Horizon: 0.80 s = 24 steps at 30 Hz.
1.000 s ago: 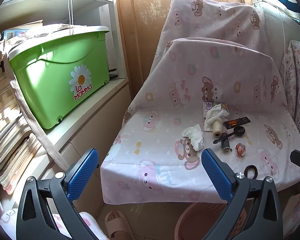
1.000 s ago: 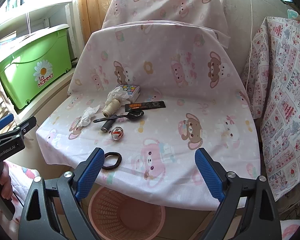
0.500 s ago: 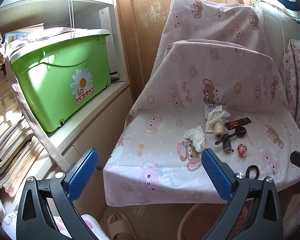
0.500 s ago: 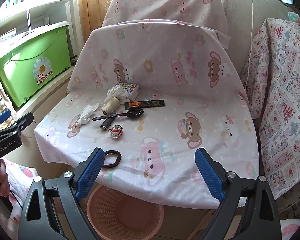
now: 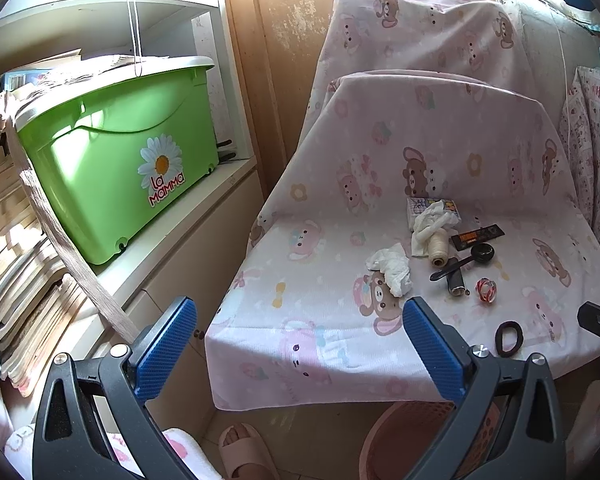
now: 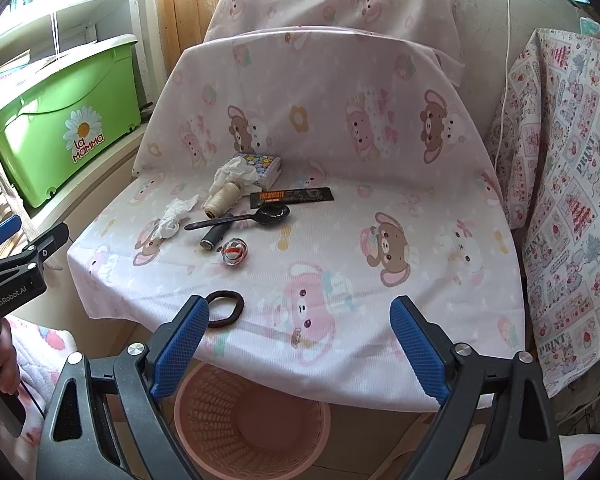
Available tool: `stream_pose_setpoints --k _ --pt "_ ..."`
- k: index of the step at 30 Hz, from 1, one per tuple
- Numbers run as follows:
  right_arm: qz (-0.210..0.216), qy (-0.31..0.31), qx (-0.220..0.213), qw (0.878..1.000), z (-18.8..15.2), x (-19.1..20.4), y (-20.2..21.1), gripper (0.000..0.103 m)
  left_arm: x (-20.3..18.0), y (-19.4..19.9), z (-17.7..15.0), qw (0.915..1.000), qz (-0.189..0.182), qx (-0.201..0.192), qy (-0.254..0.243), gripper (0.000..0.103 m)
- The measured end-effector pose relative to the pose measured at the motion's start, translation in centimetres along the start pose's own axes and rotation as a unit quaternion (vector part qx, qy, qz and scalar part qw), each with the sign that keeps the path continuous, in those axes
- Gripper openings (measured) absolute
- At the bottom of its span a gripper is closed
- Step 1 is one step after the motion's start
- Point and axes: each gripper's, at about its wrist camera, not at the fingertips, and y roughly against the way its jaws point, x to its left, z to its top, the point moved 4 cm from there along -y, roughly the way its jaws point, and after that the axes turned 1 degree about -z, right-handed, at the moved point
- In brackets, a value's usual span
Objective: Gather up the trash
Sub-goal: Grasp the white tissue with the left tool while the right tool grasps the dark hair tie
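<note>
A crumpled white tissue point(image 5: 392, 269) point(image 6: 176, 216) lies on the pink bear-print cloth point(image 5: 320, 320) point(image 6: 380, 216). A second crumpled tissue point(image 5: 430, 224) point(image 6: 234, 174) rests against a small printed box point(image 6: 260, 166). A black wrapper point(image 6: 292, 197) point(image 5: 478, 236) and a red-and-white candy wrapper point(image 6: 235, 253) point(image 5: 485, 289) lie nearby. A pink mesh basket point(image 6: 248, 420) point(image 5: 384, 444) stands on the floor below the cloth's front edge. My left gripper point(image 5: 300, 356) is open and empty, short of the cloth. My right gripper point(image 6: 300, 352) is open and empty above the basket.
A thread spool point(image 6: 220, 202), black spoon point(image 6: 240, 220), dark cylinder point(image 6: 214, 236) and black hair tie point(image 6: 224, 308) also lie on the cloth. A green bin point(image 5: 116, 168) stands on a white shelf at the left. A patterned cloth point(image 6: 572, 200) hangs at the right. A slippered foot point(image 5: 244, 452) is on the floor.
Both grippers have shifted slightly, the left view drifting left so the cloth sits further right. Nothing was taken or moved on the cloth.
</note>
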Motion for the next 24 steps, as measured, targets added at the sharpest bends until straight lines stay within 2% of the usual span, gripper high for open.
stream_pose_setpoints --k 7,11,14,16,20,24 --pt "-0.001 0.001 0.019 1.0 -0.2 0.1 -0.6 0.093 -0.8 -0.4 -0.2 0.9998 -0.004 0.005 -0.019 0.102" --pt "0.003 -0.001 0.021 1.0 -0.3 0.1 -1.0 0.093 -1.6 -1.0 -0.5 0.9992 -0.022 0.018 -0.027 0.1" --pt "0.006 0.0 0.028 1.0 -0.5 0.2 -1.5 0.093 -2.5 -2.1 -0.7 0.9979 -0.037 0.035 -0.04 0.082" --pt "0.008 0.003 0.023 1.0 -0.4 0.2 -1.9 0.093 -3.2 -3.5 -0.7 0.996 -0.053 0.057 -0.044 0.065" --pt "0.011 0.003 0.027 1.0 -0.3 0.4 -2.7 0.09 -4.4 -6.6 -0.6 0.9874 -0.117 0.105 -0.018 0.054" --pt "0.022 0.003 0.036 0.999 -0.1 0.6 -3.6 0.084 -5.8 -9.2 -0.6 0.981 -0.141 0.133 -0.006 0.046"
